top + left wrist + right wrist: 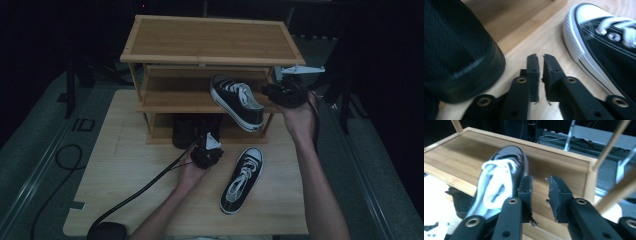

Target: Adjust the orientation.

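Note:
A black-and-white sneaker (237, 102) (499, 180) lies slanted on the middle shelf of a wooden shoe rack (210, 40), its toe at the shelf's front edge. My right gripper (268, 93) (540, 178) sits just right of it, jaws apart with only the shelf (454, 157) showing between them; the sneaker lies beside the left jaw. The matching sneaker (242, 180) (604, 42) rests on the table. My left gripper (205, 142) (541, 56) is low over the table in front of the bottom shelf, jaws nearly together with nothing between them, flanked by a black shoe (459, 50) and the table sneaker.
A pair of black shoes (185, 130) stands on the rack's bottom shelf. The top shelf is bare. The light wooden table (125, 165) has free room at the left. A black cable (140, 192) trails from the left gripper to the table's front edge.

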A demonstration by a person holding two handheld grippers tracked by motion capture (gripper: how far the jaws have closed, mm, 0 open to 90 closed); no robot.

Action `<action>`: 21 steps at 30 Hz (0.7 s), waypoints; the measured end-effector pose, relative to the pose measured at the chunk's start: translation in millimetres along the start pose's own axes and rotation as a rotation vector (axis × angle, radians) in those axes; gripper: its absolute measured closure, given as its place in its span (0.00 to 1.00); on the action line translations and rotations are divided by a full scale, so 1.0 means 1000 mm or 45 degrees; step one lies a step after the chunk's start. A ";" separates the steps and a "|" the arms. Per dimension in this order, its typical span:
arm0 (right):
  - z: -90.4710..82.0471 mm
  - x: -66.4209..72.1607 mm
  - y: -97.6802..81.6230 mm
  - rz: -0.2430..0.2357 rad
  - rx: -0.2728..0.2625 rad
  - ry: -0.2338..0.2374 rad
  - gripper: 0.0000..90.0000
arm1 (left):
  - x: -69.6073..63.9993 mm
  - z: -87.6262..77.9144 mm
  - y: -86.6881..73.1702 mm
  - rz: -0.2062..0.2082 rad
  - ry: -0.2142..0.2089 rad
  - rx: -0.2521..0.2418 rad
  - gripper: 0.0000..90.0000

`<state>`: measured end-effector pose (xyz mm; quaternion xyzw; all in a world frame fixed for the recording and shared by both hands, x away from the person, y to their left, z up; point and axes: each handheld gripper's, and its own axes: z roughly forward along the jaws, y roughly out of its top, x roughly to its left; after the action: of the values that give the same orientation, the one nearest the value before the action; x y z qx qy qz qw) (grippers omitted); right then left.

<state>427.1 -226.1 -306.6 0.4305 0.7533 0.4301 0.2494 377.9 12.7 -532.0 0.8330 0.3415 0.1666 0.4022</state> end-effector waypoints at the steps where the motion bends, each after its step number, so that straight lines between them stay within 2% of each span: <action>1: 0.000 0.000 0.000 0.000 0.000 0.000 0.82 | 0.000 0.000 0.000 0.000 0.000 0.000 0.98; 2: -0.002 -0.003 -0.002 0.002 0.007 -0.004 0.84 | 0.000 0.006 0.004 0.005 0.037 0.008 0.98; 6: -0.007 -0.012 -0.015 0.009 0.037 -0.023 0.90 | -0.002 0.020 0.012 -0.005 0.054 0.014 1.00; 8: -0.009 -0.015 -0.021 0.007 0.053 -0.023 0.94 | -0.003 0.026 0.017 0.016 0.068 0.021 1.00; 10: -0.010 -0.017 -0.028 0.000 0.073 -0.034 0.96 | -0.005 0.031 0.022 0.009 0.073 0.014 1.00; 16: -0.012 -0.018 -0.050 -0.020 0.122 -0.013 0.96 | -0.009 0.051 0.037 0.011 0.097 0.011 1.00; 20: -0.011 -0.015 -0.061 -0.047 0.156 -0.005 0.95 | -0.009 0.058 0.042 0.002 0.095 0.006 1.00; 21: -0.011 -0.014 -0.064 -0.051 0.163 0.000 0.95 | -0.009 0.063 0.044 -0.005 0.114 0.011 1.00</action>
<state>398.1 -259.4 -355.6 0.4302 0.7879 0.3760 0.2299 425.4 -48.7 -536.6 0.8259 0.3614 0.2014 0.3831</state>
